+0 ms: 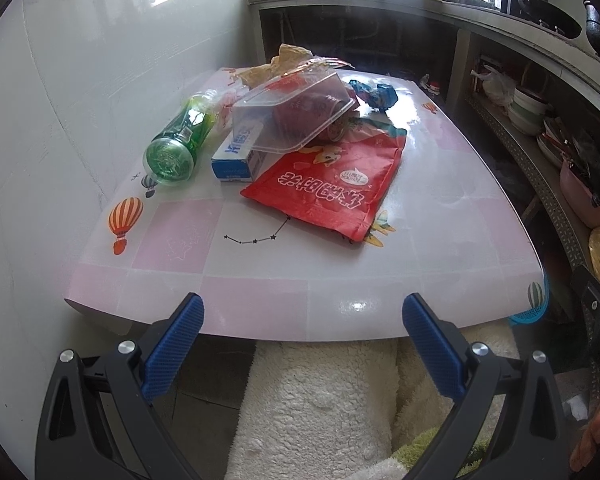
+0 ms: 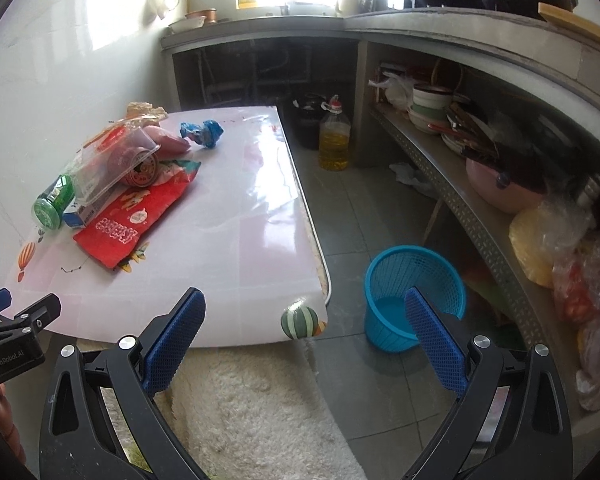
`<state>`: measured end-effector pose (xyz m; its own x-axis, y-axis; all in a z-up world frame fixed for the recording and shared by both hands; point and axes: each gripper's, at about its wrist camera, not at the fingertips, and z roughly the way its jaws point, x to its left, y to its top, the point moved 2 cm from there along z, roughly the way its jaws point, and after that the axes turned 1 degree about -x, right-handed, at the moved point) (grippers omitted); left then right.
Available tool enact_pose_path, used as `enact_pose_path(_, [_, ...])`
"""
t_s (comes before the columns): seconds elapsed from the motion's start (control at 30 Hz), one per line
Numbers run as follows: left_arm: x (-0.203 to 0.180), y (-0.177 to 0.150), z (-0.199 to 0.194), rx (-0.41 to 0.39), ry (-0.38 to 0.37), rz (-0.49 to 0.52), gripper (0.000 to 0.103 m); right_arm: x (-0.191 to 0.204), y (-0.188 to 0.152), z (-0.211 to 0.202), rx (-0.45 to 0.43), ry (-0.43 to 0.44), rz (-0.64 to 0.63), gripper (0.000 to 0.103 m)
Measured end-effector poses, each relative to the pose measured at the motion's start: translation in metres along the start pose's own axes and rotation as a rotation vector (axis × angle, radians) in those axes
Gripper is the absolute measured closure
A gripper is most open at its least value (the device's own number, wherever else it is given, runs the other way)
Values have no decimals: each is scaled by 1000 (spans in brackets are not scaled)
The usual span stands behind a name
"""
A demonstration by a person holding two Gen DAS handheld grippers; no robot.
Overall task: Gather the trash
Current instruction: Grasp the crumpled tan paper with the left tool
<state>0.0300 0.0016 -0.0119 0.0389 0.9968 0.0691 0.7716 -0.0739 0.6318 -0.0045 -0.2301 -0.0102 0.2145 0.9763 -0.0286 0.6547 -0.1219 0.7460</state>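
Trash lies heaped at the far left of the pink table [image 1: 260, 292] [image 2: 228, 240]: a green bottle [image 1: 176, 140] [image 2: 54, 202] on its side, a blue-white carton [image 1: 240, 156] [image 2: 80, 216], a clear plastic box [image 1: 296, 116] [image 2: 112, 168] tipped over a can [image 2: 144, 170], a red snack bag [image 1: 332, 184] [image 2: 136, 220], a crumpled blue wrapper [image 1: 376, 94] [image 2: 202, 132] and brown paper [image 1: 292, 58] [image 2: 144, 111]. My left gripper [image 1: 304, 312] hangs open at the table's near edge. My right gripper [image 2: 306, 306] is open too, before the table's right corner, near a blue mesh bin [image 2: 414, 296] on the floor.
A white wall runs along the table's left side. Concrete counters with pots stand behind and to the right, over a shelf [image 2: 480, 216] of bowls and bags. An oil jug [image 2: 334, 140] stands on the tiled floor. A fluffy white rug [image 2: 252, 408] lies below the table's near edge.
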Motion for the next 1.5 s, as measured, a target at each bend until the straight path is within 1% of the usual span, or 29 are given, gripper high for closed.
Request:
enact_pose_path(0.17, [7,13,1,-20,-8,-20,6,12,17,-1,-38,33,-45,8])
enact_pose_path(0.3, [12,26,3,-24,-27,-26,6,18,28,2,-43,54,-71,8])
enact_pose_path(0.47, [22,44,8,-41,-39,-37,6,27,44,15,-12,100,-110,8])
enact_pose_path(0.6, [36,58,10,-69,-67,-85,6,36,55,26,0,137,-137,8])
enact_pose_path(0.73, [54,69,11,-124,-91,-124,6,46,60,41,37,209,-132,8])
enact_pose_path(0.83, [64,76,11,-169,-87,-128,6,54,63,50,62,254,-126,8])
enact_pose_path(0.9, [71,83,13,-186,-80,-131,6,59,66,53,63,275,-127,8])
enact_pose_path(1.07, [90,104,18,-207,-153,-204,6,67,81,59,62,310,-126,8])
enact_pose_path(1.13, [95,114,19,-233,-173,-216,6,69,87,61,57,317,-122,8])
enact_pose_path(1.23, [97,131,23,-254,-187,-197,6,65,94,63,51,316,-109,8])
enact_pose_path(1.33, [104,151,30,-258,-217,-217,7,60,98,71,63,303,-92,8])
enact_pose_path(1.43, [109,173,40,-242,-248,-231,12,52,100,79,78,293,-72,8])
enact_pose_path(1.5, [110,190,46,-230,-275,-234,13,48,102,84,83,285,-59,8])
